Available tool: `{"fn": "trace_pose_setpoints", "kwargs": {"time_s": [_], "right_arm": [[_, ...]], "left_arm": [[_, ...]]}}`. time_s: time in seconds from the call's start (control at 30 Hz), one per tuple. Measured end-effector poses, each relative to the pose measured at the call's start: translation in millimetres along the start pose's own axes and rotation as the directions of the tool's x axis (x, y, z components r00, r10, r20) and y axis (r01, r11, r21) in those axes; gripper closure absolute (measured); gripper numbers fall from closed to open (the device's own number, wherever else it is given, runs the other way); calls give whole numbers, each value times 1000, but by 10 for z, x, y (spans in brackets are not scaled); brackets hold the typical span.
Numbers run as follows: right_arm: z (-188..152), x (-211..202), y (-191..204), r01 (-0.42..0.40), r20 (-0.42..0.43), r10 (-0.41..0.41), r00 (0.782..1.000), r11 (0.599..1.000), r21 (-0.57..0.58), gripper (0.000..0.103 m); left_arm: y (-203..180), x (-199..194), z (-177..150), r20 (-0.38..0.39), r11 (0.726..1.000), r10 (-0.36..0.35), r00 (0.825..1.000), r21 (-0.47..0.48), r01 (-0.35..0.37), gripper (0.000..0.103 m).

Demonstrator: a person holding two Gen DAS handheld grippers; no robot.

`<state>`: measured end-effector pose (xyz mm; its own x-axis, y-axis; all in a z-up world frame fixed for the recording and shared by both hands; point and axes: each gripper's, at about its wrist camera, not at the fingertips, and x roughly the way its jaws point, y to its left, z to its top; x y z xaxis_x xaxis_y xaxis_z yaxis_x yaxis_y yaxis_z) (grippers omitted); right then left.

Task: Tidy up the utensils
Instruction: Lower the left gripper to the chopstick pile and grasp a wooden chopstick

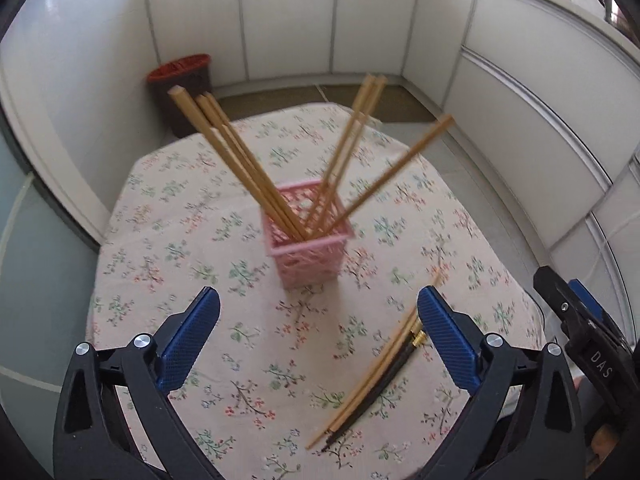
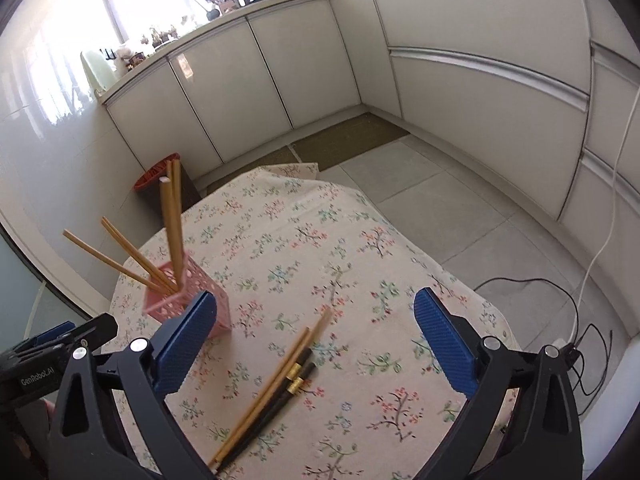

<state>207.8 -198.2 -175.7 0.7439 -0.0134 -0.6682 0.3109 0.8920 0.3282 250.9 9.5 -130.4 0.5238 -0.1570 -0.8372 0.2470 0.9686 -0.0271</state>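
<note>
A pink lattice holder (image 1: 308, 240) stands upright on the floral tablecloth (image 1: 192, 216) with several wooden chopsticks (image 1: 240, 160) fanned out of it. It also shows in the right wrist view (image 2: 168, 300), at left. Loose wooden chopsticks (image 1: 372, 372) and two black chopsticks with gold bands (image 1: 384, 376) lie together on the cloth, also in the right wrist view (image 2: 276, 392). My left gripper (image 1: 318, 344) is open and empty, in front of the holder. My right gripper (image 2: 316, 344) is open and empty, above the loose chopsticks.
A dark bin with a red rim (image 1: 180, 88) stands on the floor beyond the table. White cabinets (image 2: 280, 60) ring the room. Cables (image 2: 580, 312) lie on the floor at right. The right gripper's body (image 1: 580, 332) shows at the left view's right edge.
</note>
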Motion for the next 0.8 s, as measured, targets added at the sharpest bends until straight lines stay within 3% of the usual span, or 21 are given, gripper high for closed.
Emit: {"fn": "trace_pose_setpoints", "kwargs": {"time_s": [0.13, 0.33, 0.5, 0.57, 0.63, 0.8], "right_arm": [[-246, 141, -433, 61, -51, -59, 997, 997, 42, 7], [-478, 212, -815, 103, -47, -101, 994, 993, 50, 7], [-449, 146, -977, 93, -33, -90, 995, 991, 99, 7], [-442, 134, -1026, 83, -37, -79, 996, 989, 123, 7], [-430, 143, -1072, 76, -49, -69, 996, 987, 144, 7], [-424, 143, -1123, 69, -52, -61, 997, 984, 165, 7]], "left_arm": [[-361, 361, -78, -115, 994, -74, 991, 69, 82, 8], [-753, 977, -77, -250, 989, -124, 960, 48, 140, 8], [-869, 1261, -7, -260, 993, -104, 960, 23, 114, 11], [-845, 1352, 19, -282, 993, -114, 953, -9, 116, 23], [-807, 1432, 38, -309, 993, -119, 944, -36, 113, 46], [-792, 1542, 25, -330, 997, -78, 941, -21, 75, 71]]}}
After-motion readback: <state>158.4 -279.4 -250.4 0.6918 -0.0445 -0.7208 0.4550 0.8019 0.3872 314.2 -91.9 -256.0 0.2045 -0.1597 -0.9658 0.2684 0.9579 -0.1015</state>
